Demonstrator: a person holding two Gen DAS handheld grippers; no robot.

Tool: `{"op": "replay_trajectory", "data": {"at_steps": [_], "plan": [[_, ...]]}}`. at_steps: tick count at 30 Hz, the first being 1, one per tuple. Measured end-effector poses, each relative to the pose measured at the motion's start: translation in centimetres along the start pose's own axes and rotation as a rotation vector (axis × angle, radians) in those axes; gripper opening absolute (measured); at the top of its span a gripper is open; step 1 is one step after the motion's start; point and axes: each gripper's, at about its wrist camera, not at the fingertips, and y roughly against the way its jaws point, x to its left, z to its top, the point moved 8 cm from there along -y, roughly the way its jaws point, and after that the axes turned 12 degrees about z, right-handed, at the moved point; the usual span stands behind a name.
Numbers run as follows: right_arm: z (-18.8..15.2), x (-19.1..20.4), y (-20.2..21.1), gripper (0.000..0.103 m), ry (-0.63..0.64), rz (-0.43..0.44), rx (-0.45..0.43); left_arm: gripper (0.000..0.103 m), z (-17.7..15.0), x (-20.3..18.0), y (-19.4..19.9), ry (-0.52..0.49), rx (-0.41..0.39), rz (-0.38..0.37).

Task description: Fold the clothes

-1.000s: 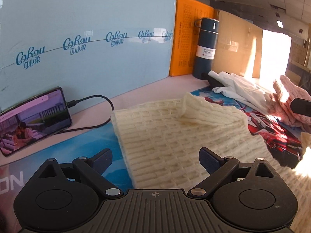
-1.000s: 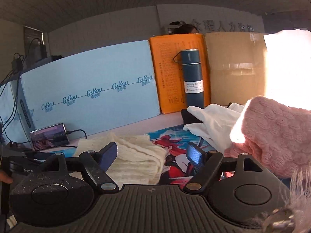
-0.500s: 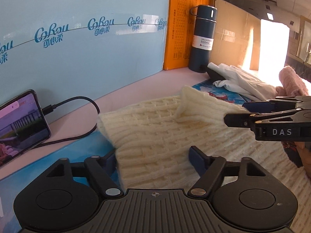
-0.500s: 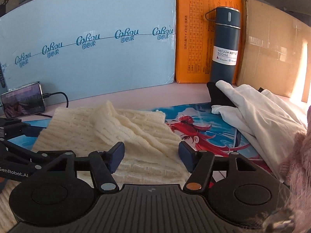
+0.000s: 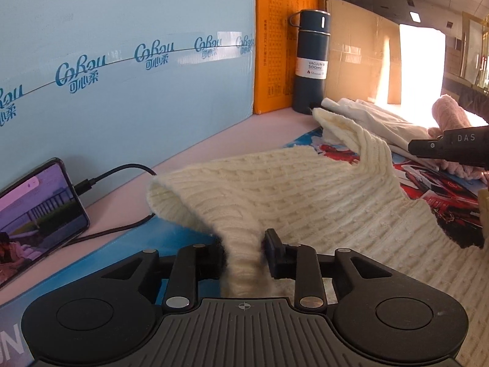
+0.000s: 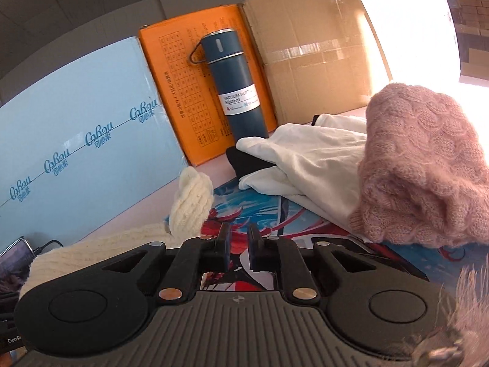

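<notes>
Cream cable-knit sweater (image 5: pixel 275 189), soft, ribbed, long axis running left-right, left gripper (image 5: pixel 243 252) closing on its bunched edge, right gripper (image 6: pixel 237 247) pressed together, empty.

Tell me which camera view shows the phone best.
The left wrist view: the phone leans against the blue board, screen lit, cable plugged in. The right wrist view shows only its corner at the left edge.

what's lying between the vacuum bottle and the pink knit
In the right wrist view, a crumpled white garment over a black item fills the stretch from the vacuum bottle to the pink knit.
</notes>
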Motion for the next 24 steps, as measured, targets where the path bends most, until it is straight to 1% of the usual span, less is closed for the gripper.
{"op": "replay_trajectory", "data": {"at_steps": [1, 2, 3, 4, 5, 6, 7, 11, 12, 13, 14, 16, 18, 20, 21, 22, 23, 24], "plan": [[0.0, -0.2, 0.2, 0.014, -0.010, -0.009, -0.002, 0.054, -0.1, 0.3, -0.1, 0.009, 0.004, 0.024], [0.1, -0.2, 0.3, 0.018, -0.017, -0.010, 0.000, 0.061, -0.1, 0.5, -0.2, 0.014, 0.009, 0.037], [0.2, -0.3, 0.5, 0.035, -0.025, -0.012, 0.002, 0.063, -0.2, 0.7, -0.3, 0.018, 0.012, 0.046], [0.3, -0.1, 0.6, 0.049, -0.029, -0.005, 0.005, 0.065, -0.3, 0.7, -0.3, 0.017, 0.011, 0.051], [0.6, 0.4, 0.7, 0.052, -0.024, 0.025, 0.010, 0.070, -0.4, 0.8, -0.3, 0.010, 0.010, 0.062], [0.9, 1.2, 0.8, 0.057, -0.012, 0.062, 0.021, 0.074, -0.4, 0.8, -0.3, 0.001, 0.007, 0.080], [1.3, 2.0, 0.7, 0.063, 0.002, 0.090, 0.035, 0.080, -0.5, 0.8, -0.3, -0.006, 0.006, 0.094], [2.8, 5.1, -0.3, 0.069, 0.046, 0.135, 0.100, 0.082, -0.3, 1.2, 0.0, -0.006, 0.022, 0.102], [3.1, 5.7, -0.9, 0.071, 0.052, 0.142, 0.122, 0.082, -0.1, 1.3, 0.4, -0.004, 0.018, 0.108], [3.2, 6.3, -1.6, 0.078, 0.059, 0.149, 0.145, 0.082, 0.1, 1.2, 0.7, -0.006, 0.010, 0.110], [3.1, 6.3, -2.8, 0.079, 0.066, 0.146, 0.170, 0.082, 0.3, 1.0, 1.2, -0.017, -0.007, 0.101], [2.6, 5.9, -5.2, 0.078, 0.056, 0.100, 0.219, 0.082, 0.6, 0.0, 2.2, -0.051, -0.036, 0.066], [1.6, 4.9, -7.5, 0.077, -0.008, 0.058, 0.270, 0.085, 0.4, -1.1, 2.6, -0.091, -0.046, 0.019], [0.4, 3.6, -8.8, 0.071, -0.106, 0.045, 0.313, 0.086, -0.1, -2.2, 2.6, -0.137, -0.037, -0.014], [-0.1, 3.0, -9.0, 0.062, -0.177, 0.055, 0.314, 0.086, -0.4, -2.7, 2.4, -0.164, -0.028, -0.017], [-0.4, 2.4, -9.3, 0.051, -0.235, 0.069, 0.311, 0.086, -0.8, -3.1, 2.2, -0.186, -0.022, -0.017], [-0.5, 2.1, -9.3, 0.044, -0.257, 0.084, 0.297, 0.087, -0.9, -3.2, 2.0, -0.196, -0.026, -0.010], [-0.5, 1.9, -9.2, 0.033, -0.249, 0.080, 0.285, 0.088, -1.0, -3.2, 1.9, -0.197, -0.032, -0.007]]}}
